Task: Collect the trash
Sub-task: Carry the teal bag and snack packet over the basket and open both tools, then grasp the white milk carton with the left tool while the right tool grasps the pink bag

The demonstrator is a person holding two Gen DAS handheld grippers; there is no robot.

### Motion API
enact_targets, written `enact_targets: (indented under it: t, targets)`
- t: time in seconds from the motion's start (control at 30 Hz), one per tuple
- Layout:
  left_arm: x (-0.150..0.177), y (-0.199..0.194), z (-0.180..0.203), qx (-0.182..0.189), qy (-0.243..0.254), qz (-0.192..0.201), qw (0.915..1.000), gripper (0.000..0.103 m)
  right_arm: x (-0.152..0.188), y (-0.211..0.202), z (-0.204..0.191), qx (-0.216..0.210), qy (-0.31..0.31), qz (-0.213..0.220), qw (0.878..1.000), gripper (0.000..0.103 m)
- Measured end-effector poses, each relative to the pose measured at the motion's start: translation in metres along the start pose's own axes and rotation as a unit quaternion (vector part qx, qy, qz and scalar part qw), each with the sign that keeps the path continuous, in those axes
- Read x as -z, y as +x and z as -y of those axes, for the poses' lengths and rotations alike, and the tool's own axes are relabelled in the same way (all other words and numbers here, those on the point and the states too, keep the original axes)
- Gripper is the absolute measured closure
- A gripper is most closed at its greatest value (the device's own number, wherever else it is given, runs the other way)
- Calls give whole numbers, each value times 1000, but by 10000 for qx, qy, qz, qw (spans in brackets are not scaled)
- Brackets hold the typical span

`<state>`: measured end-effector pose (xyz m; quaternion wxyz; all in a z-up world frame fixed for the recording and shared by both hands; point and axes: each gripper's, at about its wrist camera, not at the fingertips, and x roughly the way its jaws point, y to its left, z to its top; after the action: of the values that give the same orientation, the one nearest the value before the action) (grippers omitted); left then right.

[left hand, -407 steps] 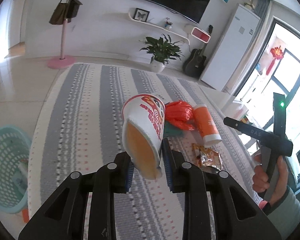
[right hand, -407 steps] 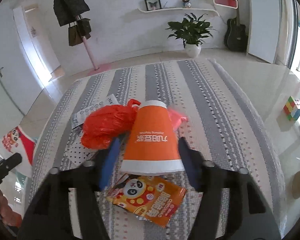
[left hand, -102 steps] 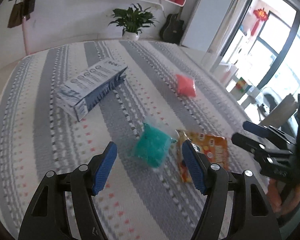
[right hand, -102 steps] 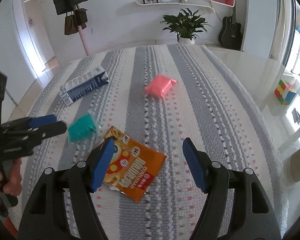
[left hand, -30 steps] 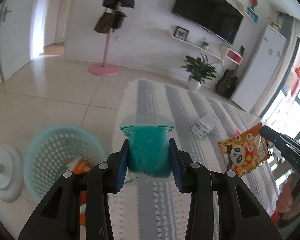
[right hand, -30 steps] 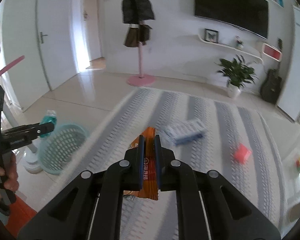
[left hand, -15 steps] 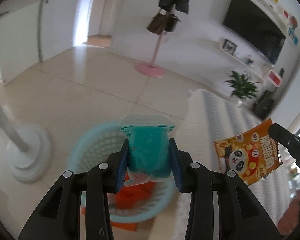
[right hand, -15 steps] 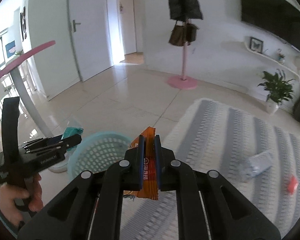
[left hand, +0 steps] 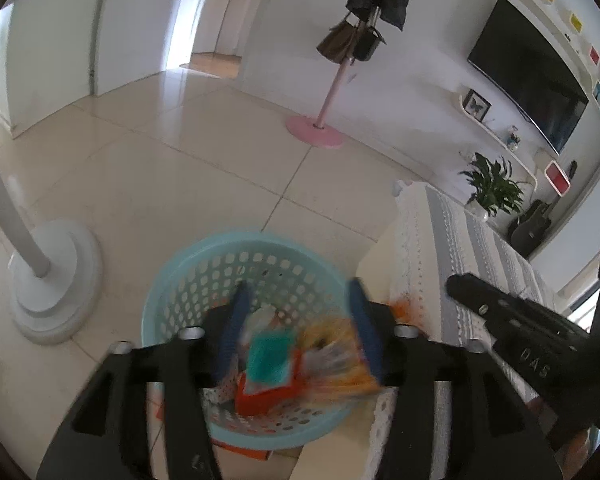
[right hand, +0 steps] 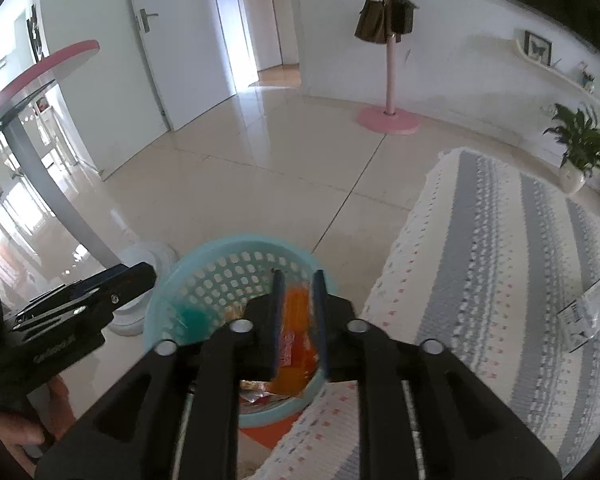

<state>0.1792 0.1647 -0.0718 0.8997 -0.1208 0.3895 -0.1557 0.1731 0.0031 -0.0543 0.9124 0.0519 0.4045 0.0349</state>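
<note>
The left gripper point(left hand: 296, 332) was found wide open over the basket point(left hand: 172, 292), with nothing between its pads; the teal packet point(left hand: 270, 360) was seen below and between them, blurred, apparently dropping onto the trash already in the basket, and touching neither pad. The right gripper point(right hand: 298, 320) was found only narrowly parted, with the orange wrapper point(right hand: 296, 344) between its jaws; whether the wrapper was gripped or already loose could not be told, though in the left view it was smeared with motion beside the teal packet, which suggested release. Both grippers were held above the basket mouth, the basket standing on the tiled floor against the edge of the striped rug point(right hand: 500, 280). The step in hand was judged to be the drop-off of both pieces. A box point(right hand: 588, 316) was noted lying on the rug, well apart from the basket. The next move was judged to call for confirming that the right jaws are clear, lifting both grippers away, and returning to the rug for the box.
</note>
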Motion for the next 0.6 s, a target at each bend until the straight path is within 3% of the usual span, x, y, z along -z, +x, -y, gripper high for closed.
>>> enact_targets:
  t: [0.07,0.33,0.6]
  targets:
    - [-1,-1,0,-34,-8,56,10000,46,2,-1,1,33,95,52,9999,40]
    - [-6,-13,6,77,-56,228,9997,45,7,-25,17,212,130,255,9994,39]
    - [-5,-40,38,408,185,662,9968,42,7,-93,62,488,460,718,9952,39]
